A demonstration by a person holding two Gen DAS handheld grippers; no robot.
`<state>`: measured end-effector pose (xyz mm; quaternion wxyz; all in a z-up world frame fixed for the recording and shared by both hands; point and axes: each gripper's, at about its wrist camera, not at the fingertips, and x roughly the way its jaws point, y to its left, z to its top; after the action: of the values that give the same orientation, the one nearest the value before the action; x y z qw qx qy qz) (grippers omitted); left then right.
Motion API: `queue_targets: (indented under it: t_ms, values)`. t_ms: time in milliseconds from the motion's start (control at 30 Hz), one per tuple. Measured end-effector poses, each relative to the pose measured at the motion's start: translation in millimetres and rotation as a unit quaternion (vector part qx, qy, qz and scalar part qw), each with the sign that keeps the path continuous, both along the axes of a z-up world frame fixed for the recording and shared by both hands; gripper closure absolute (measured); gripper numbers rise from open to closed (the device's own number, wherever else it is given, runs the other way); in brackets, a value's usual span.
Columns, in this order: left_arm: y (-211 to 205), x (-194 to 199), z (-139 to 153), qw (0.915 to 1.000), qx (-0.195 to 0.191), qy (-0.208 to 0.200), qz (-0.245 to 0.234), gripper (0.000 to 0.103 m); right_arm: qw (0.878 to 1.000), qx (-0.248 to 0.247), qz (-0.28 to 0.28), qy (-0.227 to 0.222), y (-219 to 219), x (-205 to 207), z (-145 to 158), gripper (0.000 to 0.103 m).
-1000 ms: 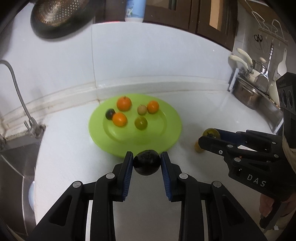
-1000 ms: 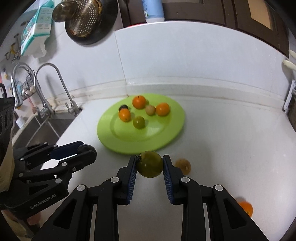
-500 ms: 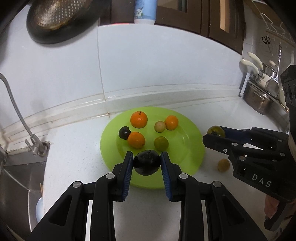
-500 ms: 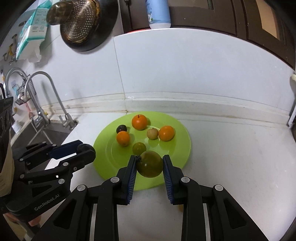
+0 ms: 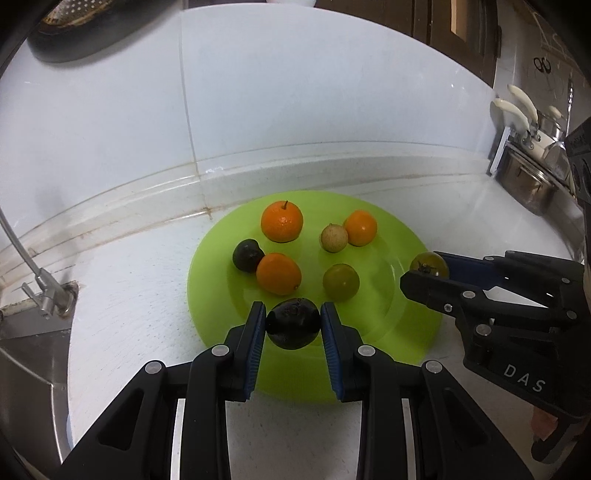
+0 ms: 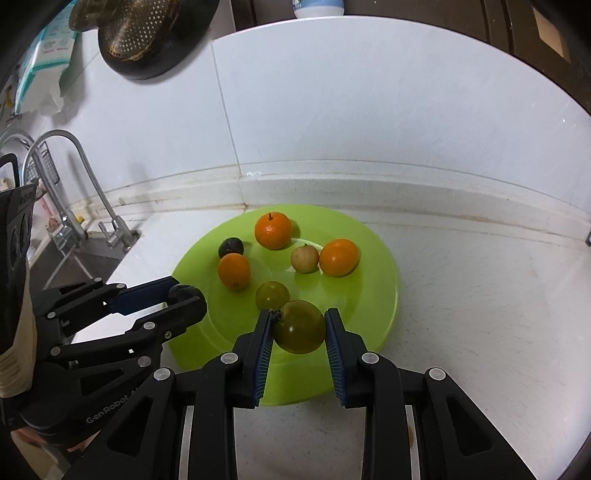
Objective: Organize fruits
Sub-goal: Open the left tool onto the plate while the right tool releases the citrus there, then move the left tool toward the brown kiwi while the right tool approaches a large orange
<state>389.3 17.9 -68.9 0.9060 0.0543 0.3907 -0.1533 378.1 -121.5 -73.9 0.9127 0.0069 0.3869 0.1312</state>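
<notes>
A lime green plate lies on the white counter and holds several small fruits: three oranges, a dark fruit, a pale one and a green one. My left gripper is shut on a dark purple fruit above the plate's near rim. My right gripper is shut on an olive-green fruit above the plate's near part. Each gripper shows in the other's view, the right one and the left one.
A sink with a tap lies to the left. A tiled wall with a hanging strainer stands behind the plate. Pots and utensils stand at the far right.
Both grippers have moved forward with their fruits and now hover over the plate's near part. The fruits left on the counter have gone out of view.
</notes>
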Motion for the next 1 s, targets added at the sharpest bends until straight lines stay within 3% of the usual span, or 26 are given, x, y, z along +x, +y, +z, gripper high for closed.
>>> queue_targets:
  t_ms: [200, 300, 400, 800, 900, 1000]
  values:
    - [-1, 6, -4, 1.0000, 0.001, 0.008, 0.000, 0.072, 1.000, 0.000, 0.002, 0.008, 0, 8, -6, 0.074]
    - [3, 4, 0, 1.0000, 0.003, 0.004, 0.008, 0.064, 1.000, -0.006, 0.001, 0.005, 1, 8, -7, 0.072]
    - [6, -4, 8, 0.9999, 0.002, -0.006, 0.014, 0.062, 1.000, -0.010, -0.006, -0.002, -1, 3, -3, 0.065]
    - [-4, -67, 56, 0.9989, -0.022, -0.042, 0.002, 0.042, 0.999, -0.004, -0.017, -0.041, -19, -62, 40, 0.064]
    - [-11, -86, 65, 0.9985, -0.023, -0.050, -0.006, 0.035, 0.998, -0.005, -0.032, -0.053, -29, -83, 51, 0.054]
    - [-22, -102, 71, 0.9979, -0.019, -0.061, -0.016, 0.029, 0.997, -0.010, -0.048, -0.064, -39, -104, 60, 0.054]
